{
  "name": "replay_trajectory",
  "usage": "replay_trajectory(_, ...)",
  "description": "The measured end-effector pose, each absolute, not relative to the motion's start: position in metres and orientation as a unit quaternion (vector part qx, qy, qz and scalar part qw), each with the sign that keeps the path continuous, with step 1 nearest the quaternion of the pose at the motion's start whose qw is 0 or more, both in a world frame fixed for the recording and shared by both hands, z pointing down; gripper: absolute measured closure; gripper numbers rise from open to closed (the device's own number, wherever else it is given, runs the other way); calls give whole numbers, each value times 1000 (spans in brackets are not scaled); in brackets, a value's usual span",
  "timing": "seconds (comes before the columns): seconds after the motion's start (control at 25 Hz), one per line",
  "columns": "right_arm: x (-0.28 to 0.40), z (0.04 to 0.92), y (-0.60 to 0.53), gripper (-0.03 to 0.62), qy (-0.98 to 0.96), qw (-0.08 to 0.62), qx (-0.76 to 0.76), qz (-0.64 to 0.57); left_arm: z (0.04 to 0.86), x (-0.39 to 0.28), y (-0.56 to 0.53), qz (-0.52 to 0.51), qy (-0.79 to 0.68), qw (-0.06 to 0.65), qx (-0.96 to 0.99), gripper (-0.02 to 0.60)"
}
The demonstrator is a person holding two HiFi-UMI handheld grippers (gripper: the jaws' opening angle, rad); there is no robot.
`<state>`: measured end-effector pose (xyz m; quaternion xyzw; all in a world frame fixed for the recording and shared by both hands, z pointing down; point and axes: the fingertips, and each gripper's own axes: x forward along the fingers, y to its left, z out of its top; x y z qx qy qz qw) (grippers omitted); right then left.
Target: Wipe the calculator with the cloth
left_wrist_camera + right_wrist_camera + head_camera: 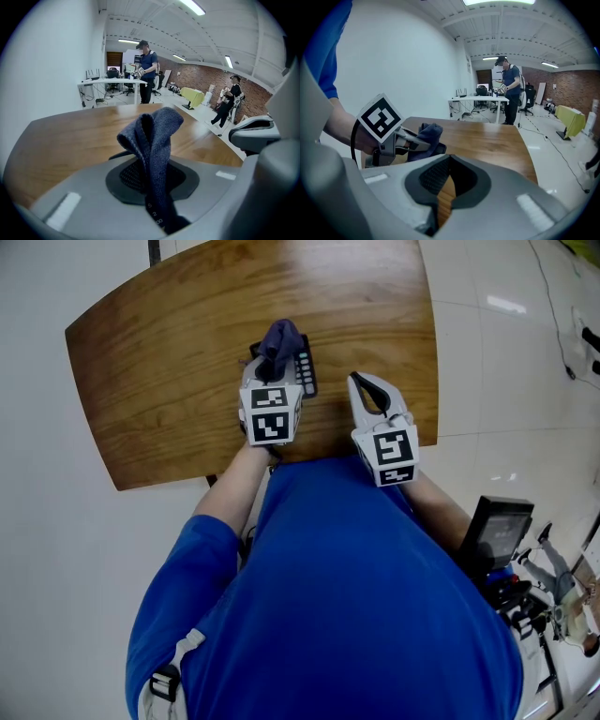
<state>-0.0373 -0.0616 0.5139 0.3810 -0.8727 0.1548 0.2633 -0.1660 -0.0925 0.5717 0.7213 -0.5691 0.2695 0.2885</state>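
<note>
A dark blue cloth (282, 337) sticks up out of my left gripper (275, 360), which is shut on it over the wooden table (159, 352). Just right of those jaws lies the black calculator (306, 374), mostly hidden by the gripper and cloth. In the left gripper view the cloth (154, 136) stands folded between the pads. My right gripper (361, 381) hovers to the right of the calculator near the table's front edge, shut and holding nothing. The right gripper view shows its jaws (446, 180) with only a thin slit, and the left gripper (410, 140) with the cloth (429, 133) to the left.
The table's right edge (433, 352) drops to a white tiled floor (506, 381). A black device (499, 529) stands on the floor at the lower right. Far across the room, a person (147, 70) stands at white desks and another person (228, 101) stands further right.
</note>
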Motion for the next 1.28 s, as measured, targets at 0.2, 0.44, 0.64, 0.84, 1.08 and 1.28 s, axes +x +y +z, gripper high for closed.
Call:
replay_trajectory(0.2, -39, 512, -60, 591, -876, 260, 376, 150, 573, -195, -82, 270, -593, 297, 698, 520)
replay_trajectory(0.44, -46, 509, -62, 592, -880, 256, 371, 148, 575, -228, -73, 276, -616, 303, 672, 520)
replay_trajectory(0.64, -43, 509, -65, 591, -879, 253, 375, 149, 577, -231, -72, 283, -618, 303, 668, 520)
replay_trajectory(0.84, -38, 507, -67, 591, -877, 248, 383, 149, 571, -213, -73, 290, -603, 287, 686, 520)
replay_trajectory(1.08, -31, 509, -71, 591, -871, 250, 395, 152, 568, -143, -83, 296, -530, 270, 747, 520)
replay_trajectory(1.28, -25, 513, -72, 591, -867, 252, 402, 154, 588, -116, -85, 320, -494, 278, 759, 520)
